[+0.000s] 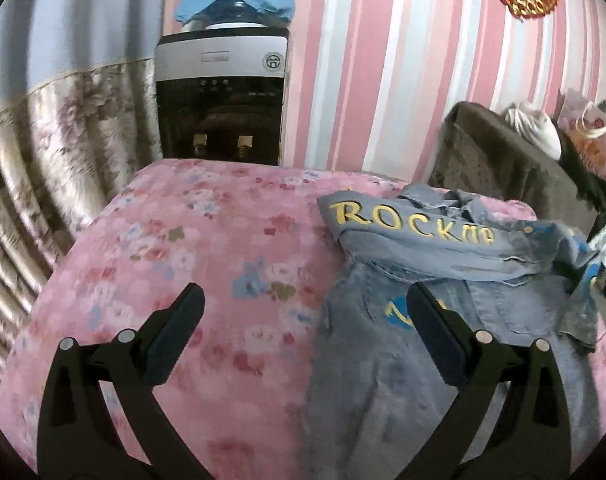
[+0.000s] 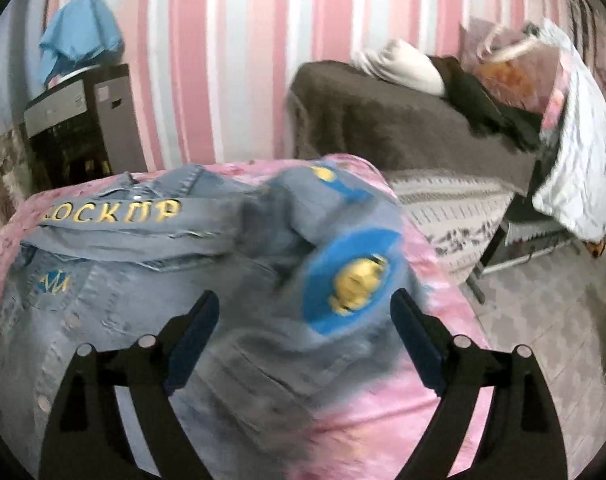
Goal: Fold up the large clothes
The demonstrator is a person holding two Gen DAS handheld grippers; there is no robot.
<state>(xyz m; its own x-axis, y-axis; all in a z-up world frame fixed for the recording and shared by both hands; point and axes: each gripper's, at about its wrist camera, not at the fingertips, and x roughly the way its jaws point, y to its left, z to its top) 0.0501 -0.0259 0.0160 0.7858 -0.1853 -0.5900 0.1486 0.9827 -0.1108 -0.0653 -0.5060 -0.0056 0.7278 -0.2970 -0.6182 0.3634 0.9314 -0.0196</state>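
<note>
A light blue denim jacket point(image 1: 443, 320) with yellow lettering lies rumpled on a pink floral bedcover point(image 1: 191, 248), one sleeve folded across its top. It also shows in the right wrist view point(image 2: 163, 280), with a blue and yellow round patch point(image 2: 355, 280) on the right sleeve. My left gripper point(image 1: 305, 304) is open and empty, hovering over the jacket's left edge. My right gripper point(image 2: 305, 308) is open and empty above the jacket's right side near the patch.
A water dispenser point(image 1: 223, 92) with a blue cloth on top stands behind the bed against a pink striped wall. A floral curtain point(image 1: 43, 160) hangs at the left. A brown-covered sofa point(image 2: 403, 128) piled with clothes and bags stands at the right.
</note>
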